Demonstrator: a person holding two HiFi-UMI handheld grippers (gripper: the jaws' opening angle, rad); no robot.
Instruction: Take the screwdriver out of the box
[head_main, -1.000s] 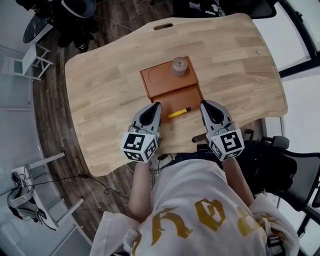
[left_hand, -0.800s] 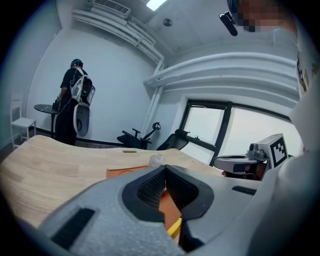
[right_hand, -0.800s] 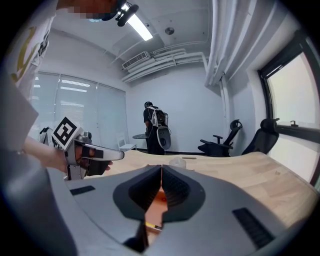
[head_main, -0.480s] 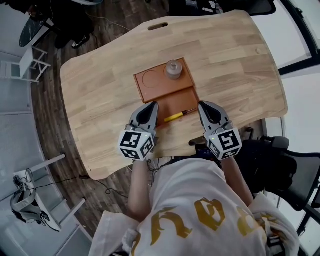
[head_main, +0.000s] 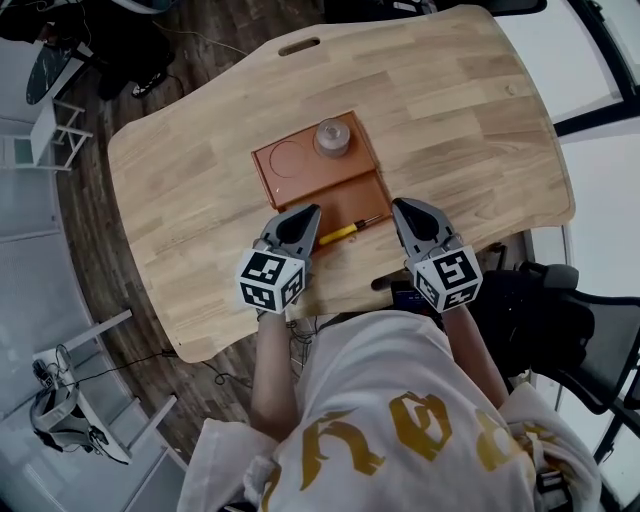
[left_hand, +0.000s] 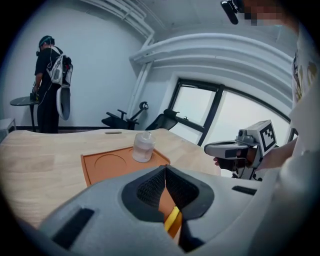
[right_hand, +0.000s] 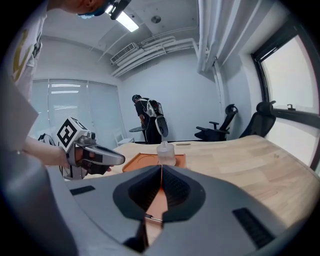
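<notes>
1. Hovering on either side of the target, both tools sit low over the near edge of the tabletop (head_main: 460, 120), and neither one carries anything.
2. Left tool (left_hand: 165, 172): jaws pressed tight together with nothing between the pads. A yellow handle peeks through the gap just below its tip.
3. Right tool (right_hand: 161, 170): same story, closed up and empty. A thin metal shaft shows just beneath its tip.
4. Between the two tips lies the screwdriver (head_main: 340, 233), slanted across the near compartment of the orange box (head_main: 335, 200). Its yellow handle points toward the left tool and its shaft toward the right. From the head view, neither tool seems to touch it. Whether the handle end overhangs the rim is hard to tell.
5. Further out, the box's far compartment holds a round recess, with a small clear bottle (head_main: 331, 138) standing upright just beside it, well away from the action.
6. My read is that this is the approach step. The screwdriver is in the box, no grasp has begun, and the task is at its very start.
7. What the next move calls for:
   - One tool must spread its jaws first, because closed like this it can only nudge the screwdriver.
   - The left tool looks the better bet, since it is lined up on the thicker handle.
   - It then has to straddle the handle, pinch it, and lift it clear of the low rim.
</notes>
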